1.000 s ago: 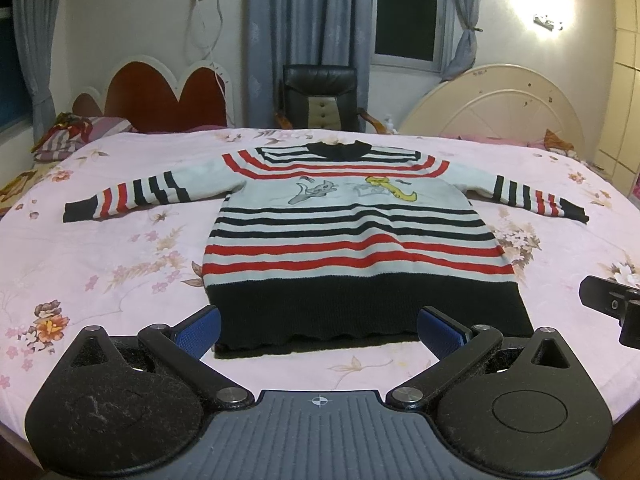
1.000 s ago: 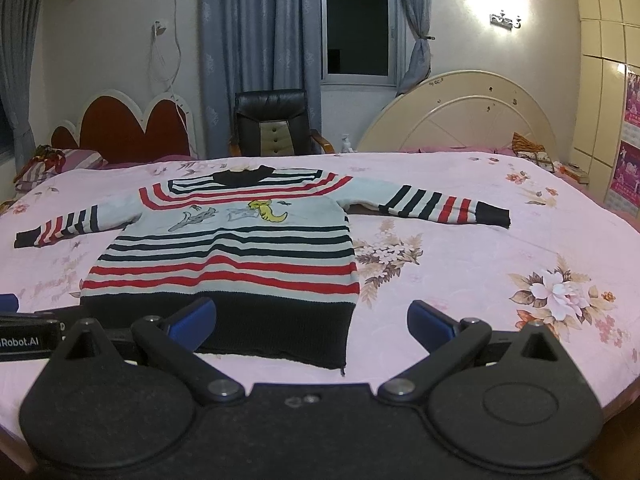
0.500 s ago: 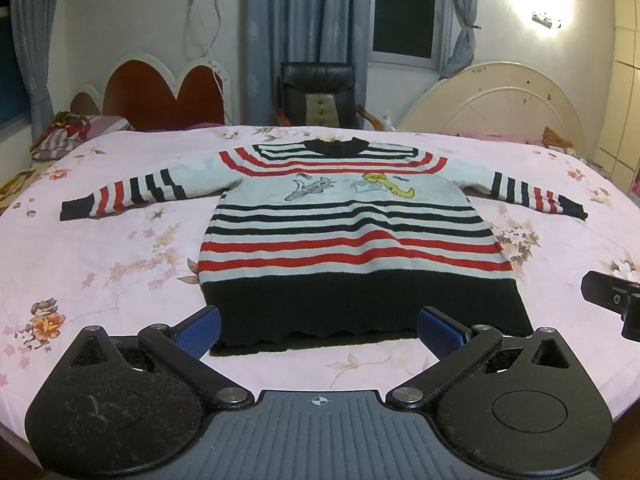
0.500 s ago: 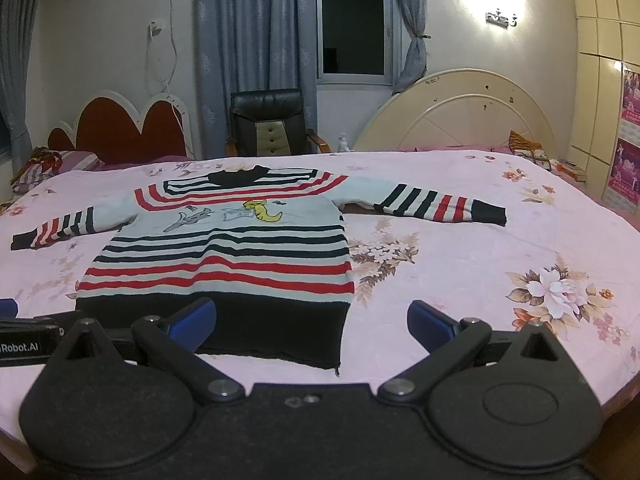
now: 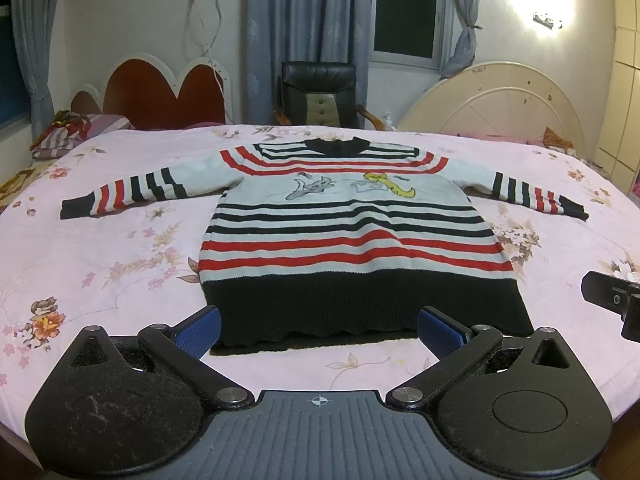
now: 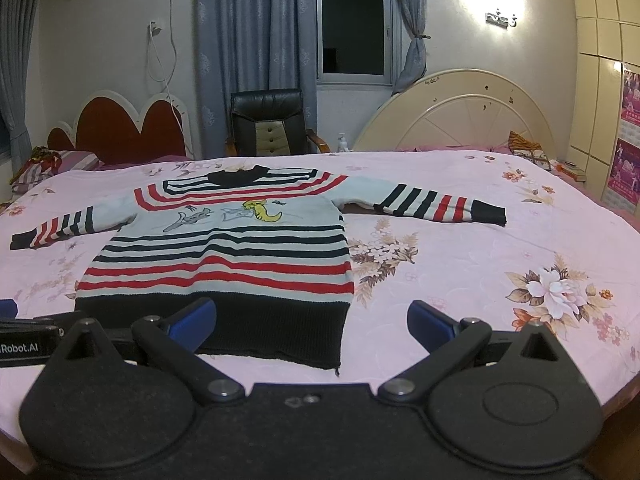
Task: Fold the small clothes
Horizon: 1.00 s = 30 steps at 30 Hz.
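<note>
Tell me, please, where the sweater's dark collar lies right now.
In the left wrist view, the collar sits at the sweater's far end, pointing toward the black chair.

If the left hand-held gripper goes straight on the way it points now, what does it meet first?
Probably the sweater's black hem. It lies flat on the bed directly ahead of the open left hand-held gripper, spanning the gap between its fingers. How high the gripper sits above the bed is unclear.

1 striped sweater [image 5: 352, 236] lies on 1 pink flowered bedspread [image 5: 120, 256]. 2 grippers show: the left gripper [image 5: 318, 326] and the right gripper [image 6: 312, 320], each with 2 blue fingers [image 5: 198, 326]. Behind stand 1 black chair [image 5: 318, 92], 2 headboards [image 5: 160, 88] and 1 window [image 6: 352, 42].
</note>
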Tool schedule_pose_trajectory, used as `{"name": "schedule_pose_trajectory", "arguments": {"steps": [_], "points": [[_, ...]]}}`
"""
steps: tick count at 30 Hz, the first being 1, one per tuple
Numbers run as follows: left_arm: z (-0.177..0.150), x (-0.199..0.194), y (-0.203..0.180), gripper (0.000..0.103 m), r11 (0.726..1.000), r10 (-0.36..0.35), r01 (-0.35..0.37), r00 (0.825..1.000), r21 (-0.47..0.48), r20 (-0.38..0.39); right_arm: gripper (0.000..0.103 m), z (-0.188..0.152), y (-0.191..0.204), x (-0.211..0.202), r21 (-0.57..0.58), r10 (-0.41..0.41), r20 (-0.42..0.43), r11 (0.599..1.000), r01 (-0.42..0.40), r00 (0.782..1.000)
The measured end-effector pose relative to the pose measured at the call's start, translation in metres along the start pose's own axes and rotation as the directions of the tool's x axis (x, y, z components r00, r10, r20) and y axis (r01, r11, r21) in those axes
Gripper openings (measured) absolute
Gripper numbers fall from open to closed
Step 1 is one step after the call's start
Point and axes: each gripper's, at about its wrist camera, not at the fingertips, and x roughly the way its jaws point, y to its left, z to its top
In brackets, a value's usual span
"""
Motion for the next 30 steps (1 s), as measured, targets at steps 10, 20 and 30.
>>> {"name": "schedule_pose_trajectory", "arguments": {"steps": [10,20,30], "points": [[0.001,0.002,0.003,0.103,1.0,0.009,-0.009,1.0,-0.004,-0.003,0.102,0.0,-0.001,0.0,-0.003,-0.001,0.0,1.0,0.001,1.0],[0.001,0.002,0.004,0.103,1.0,0.008,-0.008,1.0,-0.008,-0.005,0.102,0.0,0.0,0.0,-0.006,-0.002,0.002,1.0,0.002,1.0],[0.031,0.028,0.009,0.103,0.994,-0.078,0.079,0.997,-0.069,0.025,0.102,0.012,-0.017,0.014,0.007,-0.086,0.014,0.996,0.086,0.996]]}}
